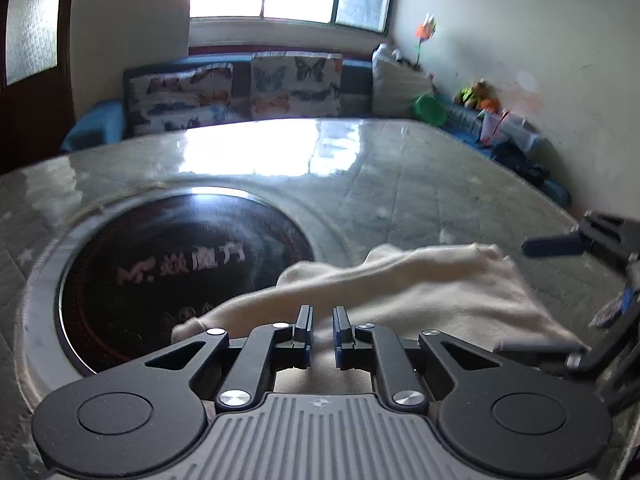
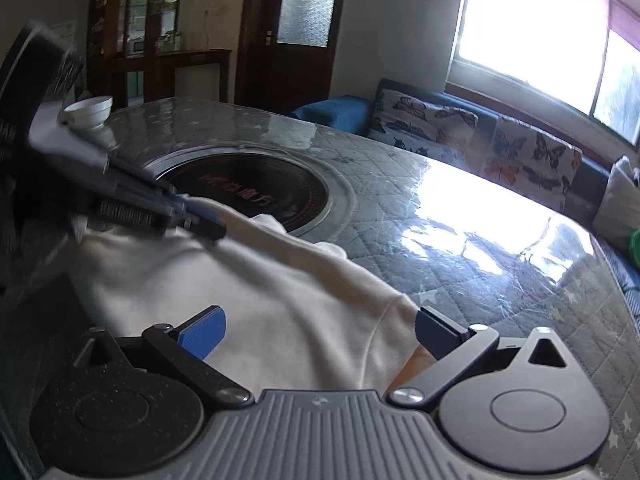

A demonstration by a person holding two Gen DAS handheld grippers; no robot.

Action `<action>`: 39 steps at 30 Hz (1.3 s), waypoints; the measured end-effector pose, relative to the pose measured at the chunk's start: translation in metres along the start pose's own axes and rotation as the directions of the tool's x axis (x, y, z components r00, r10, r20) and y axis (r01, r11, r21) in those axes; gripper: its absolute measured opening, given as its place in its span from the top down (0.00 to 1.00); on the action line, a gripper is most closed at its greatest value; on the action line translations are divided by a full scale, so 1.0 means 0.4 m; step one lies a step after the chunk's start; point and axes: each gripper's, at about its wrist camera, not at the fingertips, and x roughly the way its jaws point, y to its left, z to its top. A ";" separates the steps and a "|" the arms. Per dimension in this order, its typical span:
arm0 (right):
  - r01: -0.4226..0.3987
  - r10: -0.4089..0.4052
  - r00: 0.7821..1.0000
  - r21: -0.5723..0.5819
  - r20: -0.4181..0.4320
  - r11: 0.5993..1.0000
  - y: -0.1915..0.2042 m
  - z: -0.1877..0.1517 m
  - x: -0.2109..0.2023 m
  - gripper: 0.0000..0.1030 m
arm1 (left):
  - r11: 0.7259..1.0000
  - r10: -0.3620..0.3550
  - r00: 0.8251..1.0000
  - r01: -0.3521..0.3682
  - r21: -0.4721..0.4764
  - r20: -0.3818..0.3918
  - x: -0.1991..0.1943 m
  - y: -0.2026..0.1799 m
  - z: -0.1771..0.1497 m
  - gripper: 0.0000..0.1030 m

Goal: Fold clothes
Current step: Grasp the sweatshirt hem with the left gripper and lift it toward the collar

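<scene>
The left gripper [image 1: 322,334] has its fingers nearly together with a narrow gap, over the cream garment [image 1: 420,292] at lower centre. The right gripper [image 2: 320,330] stands wide apart above that garment, which lies on the glass-topped table [image 2: 440,216] beside the dark round hob [image 2: 256,188].

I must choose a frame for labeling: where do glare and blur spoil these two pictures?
Left wrist view: window glare whitens the table; the right gripper is motion-smeared. Right wrist view: glare burns the table's right side; the left gripper is blurred.
</scene>
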 end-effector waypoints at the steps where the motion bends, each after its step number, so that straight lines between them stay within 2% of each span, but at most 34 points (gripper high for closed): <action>1: -0.003 0.003 1.000 0.013 -0.004 1.000 -0.009 0.006 0.008 0.04 | 1.000 0.006 1.000 -0.006 0.012 -0.005 0.009 -0.003 -0.005 0.87; 3: -0.007 0.008 1.000 0.038 -0.011 0.999 -0.025 0.018 0.023 0.08 | 1.000 0.011 1.000 -0.011 0.024 -0.008 0.013 -0.009 -0.007 0.87; 8: -0.008 0.009 1.000 0.063 -0.016 0.998 -0.046 0.050 0.060 0.09 | 1.000 -0.011 1.000 0.011 0.013 0.010 -0.002 -0.010 0.008 0.87; 19: 0.021 -0.019 0.996 0.032 -0.086 0.999 -0.018 0.057 0.174 0.08 | 0.999 -0.038 0.999 0.038 0.028 0.014 0.018 -0.023 0.017 0.81; 28: 0.032 -0.028 0.998 0.065 -0.064 0.997 -0.038 0.082 0.159 0.08 | 1.000 -0.023 1.000 0.023 -0.003 0.017 0.032 -0.002 0.029 0.81; 32: 0.073 -0.065 0.994 0.092 -0.092 0.993 -0.061 0.087 0.184 0.08 | 1.000 -0.016 1.000 0.017 -0.023 0.007 0.044 0.010 0.029 0.81; 35: 0.075 -0.062 0.992 0.107 -0.113 0.991 -0.074 0.087 0.199 0.08 | 0.999 -0.012 1.000 0.012 -0.038 0.000 0.053 0.019 0.029 0.81; 39: 0.083 -0.073 0.994 0.125 -0.081 0.989 -0.090 0.104 0.180 0.08 | 0.999 -0.009 1.000 0.009 -0.039 0.010 0.043 0.017 0.032 0.80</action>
